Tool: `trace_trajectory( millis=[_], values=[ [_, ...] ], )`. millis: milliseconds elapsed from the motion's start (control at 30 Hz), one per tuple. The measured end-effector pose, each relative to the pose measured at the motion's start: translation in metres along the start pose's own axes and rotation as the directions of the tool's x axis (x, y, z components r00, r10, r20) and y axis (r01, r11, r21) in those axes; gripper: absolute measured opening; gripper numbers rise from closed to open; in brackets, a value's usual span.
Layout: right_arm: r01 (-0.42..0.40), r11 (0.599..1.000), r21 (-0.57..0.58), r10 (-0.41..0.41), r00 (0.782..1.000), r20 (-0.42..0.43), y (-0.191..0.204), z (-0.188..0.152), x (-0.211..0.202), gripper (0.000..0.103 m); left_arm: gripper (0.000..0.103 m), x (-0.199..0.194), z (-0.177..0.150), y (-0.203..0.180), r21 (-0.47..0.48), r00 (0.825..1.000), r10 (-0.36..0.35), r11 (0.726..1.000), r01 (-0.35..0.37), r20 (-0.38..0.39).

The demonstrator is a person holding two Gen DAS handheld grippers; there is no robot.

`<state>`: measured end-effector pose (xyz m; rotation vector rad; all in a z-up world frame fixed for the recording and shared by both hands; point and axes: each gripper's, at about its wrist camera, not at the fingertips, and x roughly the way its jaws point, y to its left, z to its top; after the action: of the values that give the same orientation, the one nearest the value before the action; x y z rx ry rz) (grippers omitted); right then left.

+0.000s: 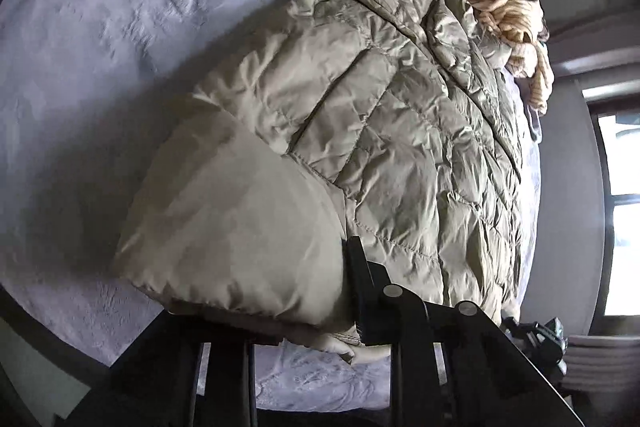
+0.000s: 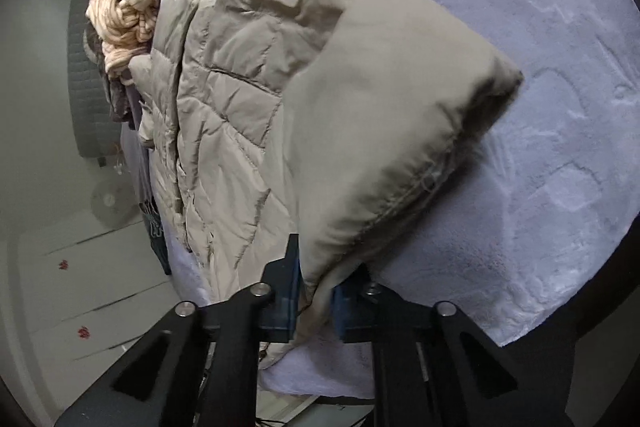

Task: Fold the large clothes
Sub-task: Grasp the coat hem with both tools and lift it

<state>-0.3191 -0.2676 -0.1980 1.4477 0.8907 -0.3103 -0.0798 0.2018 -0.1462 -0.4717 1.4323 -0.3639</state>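
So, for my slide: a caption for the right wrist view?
Right gripper clamps beige puffer jacket hem over lavender blanket.

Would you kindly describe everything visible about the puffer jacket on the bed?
The puffer jacket is a beige, quilted garment with a slightly shiny, crinkled shell that looks like padded nylon. It lies spread over the pale lilac plush blanket. A smoother, matte section is lifted near both cameras. The right tool is shut on a fold of it; the left tool pinches its edge. Beyond its far side sits a cream striped knit, seemingly touching it.
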Motion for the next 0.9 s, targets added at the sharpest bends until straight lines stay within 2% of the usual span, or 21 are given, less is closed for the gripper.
trace_trajectory(
  millis=[100,133,167,433,533,700,900],
  values=[
    [0.039,0.997,-0.066,-0.039,0.999,0.009,0.013,0.000,-0.002,0.008,0.026,-0.006,0.003,-0.006,0.023,1.000,-0.011,1.000,0.011,0.019],
    [0.051,0.995,-0.088,-0.050,0.999,0.010,0.018,0.000,-0.003,0.008,0.018,-0.010,0.005,-0.009,0.030,0.999,-0.019,0.999,0.018,0.029],
    [0.063,0.991,-0.117,-0.062,0.998,0.011,0.025,0.001,-0.005,0.007,0.016,-0.014,0.007,-0.011,0.038,0.999,-0.027,0.999,0.025,0.038],
    [0.100,0.934,-0.343,-0.090,0.995,0.044,0.105,0.021,-0.018,0.006,0.016,-0.054,0.048,-0.062,0.143,0.987,-0.058,0.989,0.036,0.153],
    [0.104,0.892,-0.440,-0.078,0.994,0.077,0.147,0.032,-0.025,0.006,0.016,-0.067,0.073,-0.087,0.175,0.975,-0.065,0.984,0.028,0.213],
    [0.106,0.800,-0.591,-0.044,0.992,0.118,0.225,0.058,-0.028,0.006,0.016,-0.081,0.125,-0.136,0.231,0.947,-0.057,0.973,-0.019,0.317],
    [0.103,0.708,-0.698,-0.023,0.992,0.124,0.310,0.112,-0.005,0.006,0.016,-0.067,0.188,-0.180,0.245,0.916,-0.008,0.964,-0.099,0.401]
  ],
)
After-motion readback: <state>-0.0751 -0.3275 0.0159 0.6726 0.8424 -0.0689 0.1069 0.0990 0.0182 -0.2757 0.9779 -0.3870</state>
